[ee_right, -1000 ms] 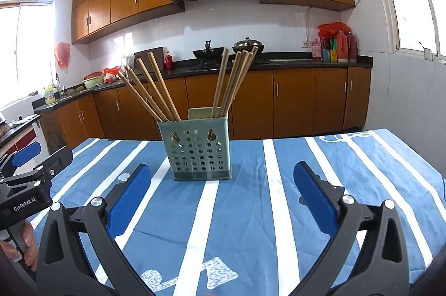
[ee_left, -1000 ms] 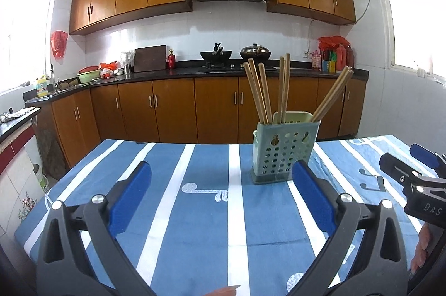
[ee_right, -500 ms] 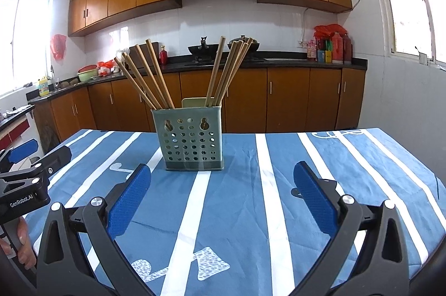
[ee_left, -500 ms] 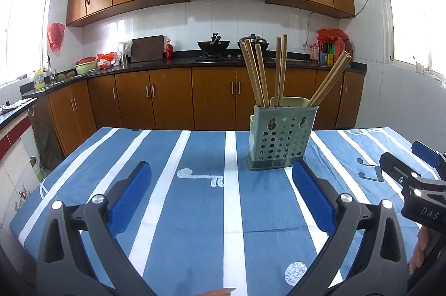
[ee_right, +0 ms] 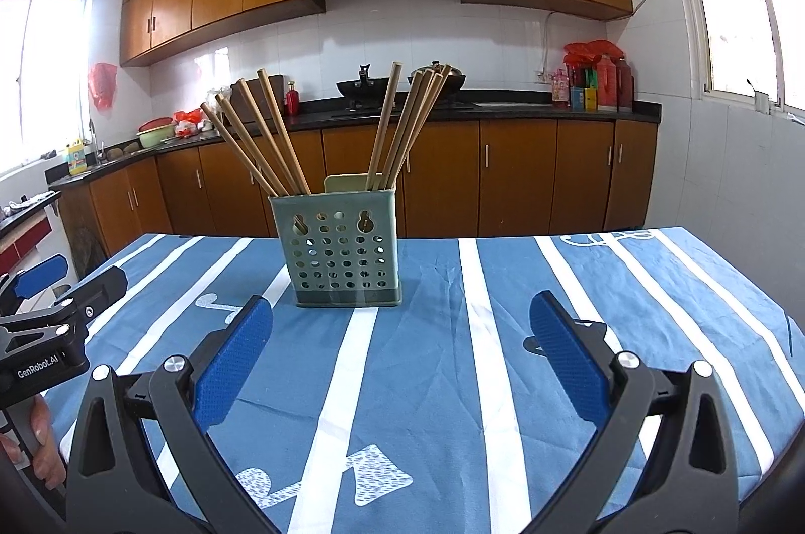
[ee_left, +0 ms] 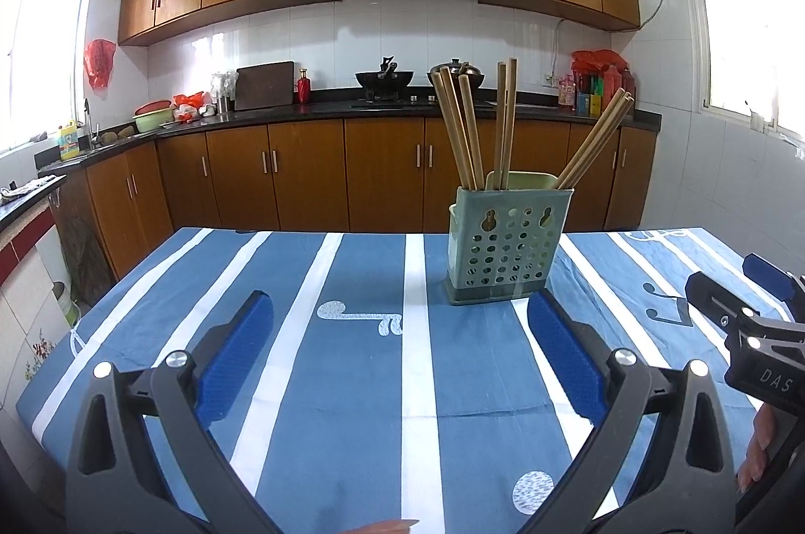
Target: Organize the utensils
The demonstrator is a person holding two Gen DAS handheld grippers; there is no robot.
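A pale green perforated utensil holder [ee_left: 508, 245] stands upright on the blue striped tablecloth [ee_left: 362, 373], with several wooden chopsticks [ee_left: 465, 131] leaning in it. It also shows in the right wrist view [ee_right: 344, 247] with its chopsticks [ee_right: 266, 139]. My left gripper [ee_left: 400, 318] is open and empty, well short of the holder, which lies ahead to its right. My right gripper [ee_right: 400, 318] is open and empty, the holder ahead and slightly left. The right gripper also shows in the left wrist view [ee_left: 754, 313], and the left gripper in the right wrist view [ee_right: 55, 297].
The table ends at a far edge [ee_left: 352, 232] just behind the holder. Beyond stand brown kitchen cabinets [ee_left: 302, 177], a black counter with a wok [ee_left: 385, 79], a pot and bottles [ee_left: 598, 84]. Windows are on both sides.
Both grippers have drawn back and levelled, so the holder looks smaller and farther off. The holder and chopsticks have not moved.
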